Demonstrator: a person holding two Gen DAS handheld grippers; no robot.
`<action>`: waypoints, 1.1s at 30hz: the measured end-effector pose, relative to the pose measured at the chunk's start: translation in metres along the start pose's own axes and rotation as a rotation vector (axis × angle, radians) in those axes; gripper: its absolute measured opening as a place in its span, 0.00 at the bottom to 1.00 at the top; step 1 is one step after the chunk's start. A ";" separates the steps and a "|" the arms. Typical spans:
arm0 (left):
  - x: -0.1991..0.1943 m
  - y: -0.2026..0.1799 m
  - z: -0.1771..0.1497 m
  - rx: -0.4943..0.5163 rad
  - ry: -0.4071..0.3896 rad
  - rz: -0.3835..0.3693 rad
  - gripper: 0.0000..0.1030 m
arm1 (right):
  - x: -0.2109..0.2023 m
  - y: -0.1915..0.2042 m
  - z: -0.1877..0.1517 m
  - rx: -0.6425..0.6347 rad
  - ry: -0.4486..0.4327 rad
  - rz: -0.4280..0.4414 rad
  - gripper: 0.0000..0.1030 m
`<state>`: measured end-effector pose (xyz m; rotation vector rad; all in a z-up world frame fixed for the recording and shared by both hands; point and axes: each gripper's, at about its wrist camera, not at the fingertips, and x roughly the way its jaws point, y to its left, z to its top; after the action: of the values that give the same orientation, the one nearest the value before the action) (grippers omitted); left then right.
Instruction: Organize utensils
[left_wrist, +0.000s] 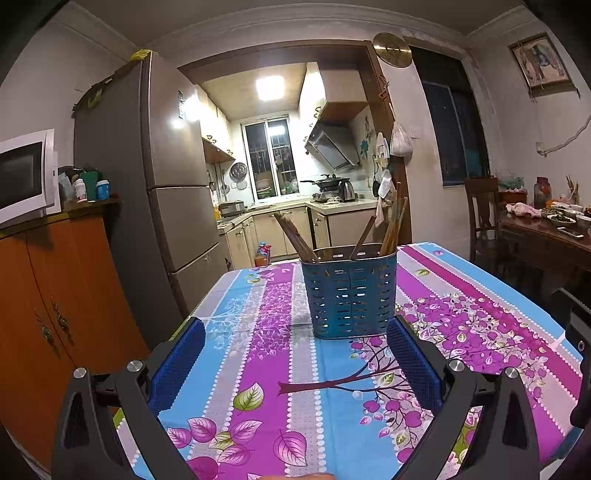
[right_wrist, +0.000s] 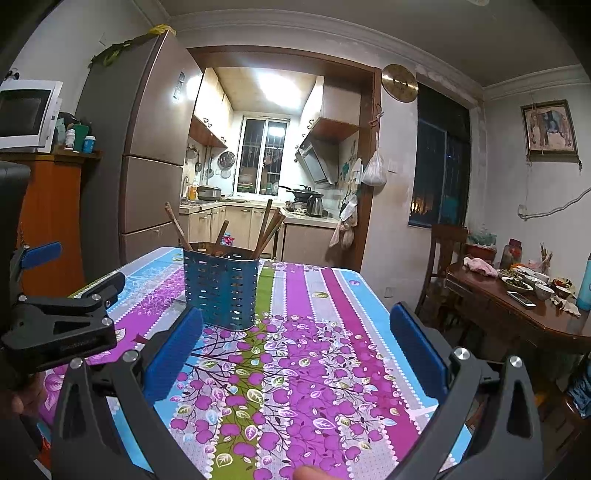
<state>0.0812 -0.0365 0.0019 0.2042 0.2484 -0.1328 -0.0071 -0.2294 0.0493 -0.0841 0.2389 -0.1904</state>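
A blue perforated utensil holder stands upright on the flowered tablecloth, with several brown wooden chopsticks leaning in it. My left gripper is open and empty, a little in front of the holder. In the right wrist view the holder stands ahead to the left, chopsticks sticking out. My right gripper is open and empty above the cloth. The left gripper shows at that view's left edge.
A fridge and an orange cabinet with a microwave stand left of the table. A wooden dining table with dishes and a chair are to the right. The kitchen doorway lies behind.
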 end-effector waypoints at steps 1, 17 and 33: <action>0.000 0.000 0.000 -0.001 0.001 0.002 0.95 | 0.000 0.000 0.000 -0.002 0.000 0.000 0.95; 0.002 0.005 -0.008 -0.042 0.035 -0.020 0.95 | 0.001 0.000 -0.002 -0.004 0.004 0.001 0.95; 0.023 0.010 -0.020 -0.069 0.113 -0.024 0.95 | 0.020 -0.003 -0.011 0.000 0.044 0.008 0.95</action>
<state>0.1001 -0.0250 -0.0213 0.1404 0.3678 -0.1365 0.0086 -0.2367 0.0349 -0.0786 0.2828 -0.1842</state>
